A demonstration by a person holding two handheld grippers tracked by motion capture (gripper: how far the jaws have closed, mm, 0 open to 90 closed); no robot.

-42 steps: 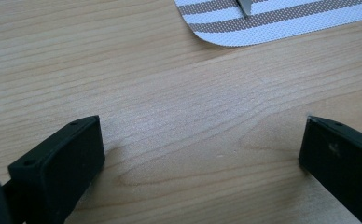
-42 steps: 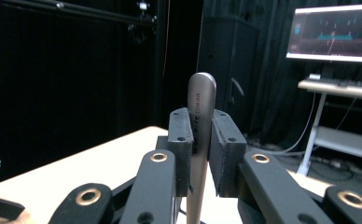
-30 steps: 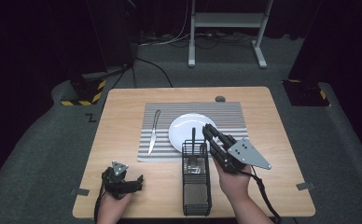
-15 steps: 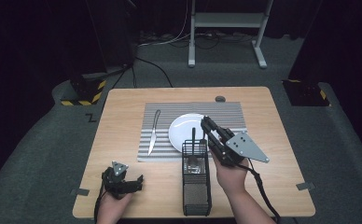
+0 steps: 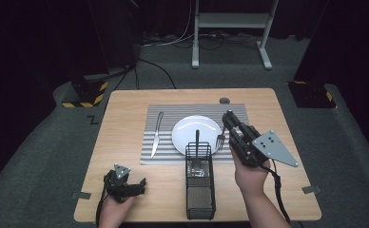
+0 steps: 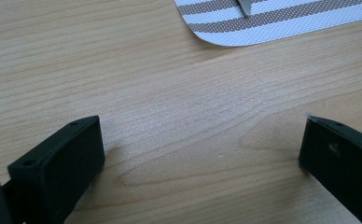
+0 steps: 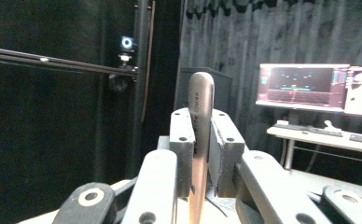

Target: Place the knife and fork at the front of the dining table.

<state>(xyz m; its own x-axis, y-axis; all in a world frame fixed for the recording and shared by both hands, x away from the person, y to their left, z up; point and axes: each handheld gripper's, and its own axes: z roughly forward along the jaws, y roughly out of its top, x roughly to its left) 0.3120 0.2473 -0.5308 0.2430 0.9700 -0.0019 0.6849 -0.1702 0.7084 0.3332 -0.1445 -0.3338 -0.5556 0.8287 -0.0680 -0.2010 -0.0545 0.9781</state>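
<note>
One fork (image 5: 220,139) is pinched in our right gripper (image 5: 228,124) beside the plate (image 5: 187,134), knife (image 5: 157,134) already laid, spoon left in the basket (image 5: 199,190).

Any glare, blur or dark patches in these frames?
High view: table lit, surroundings nearly black, sheen on the plate. Left gripper view: wood sharp, jaws soft-edged. Right gripper view: the fork handle close and soft, monitor glowing bright against dark curtains.
</note>
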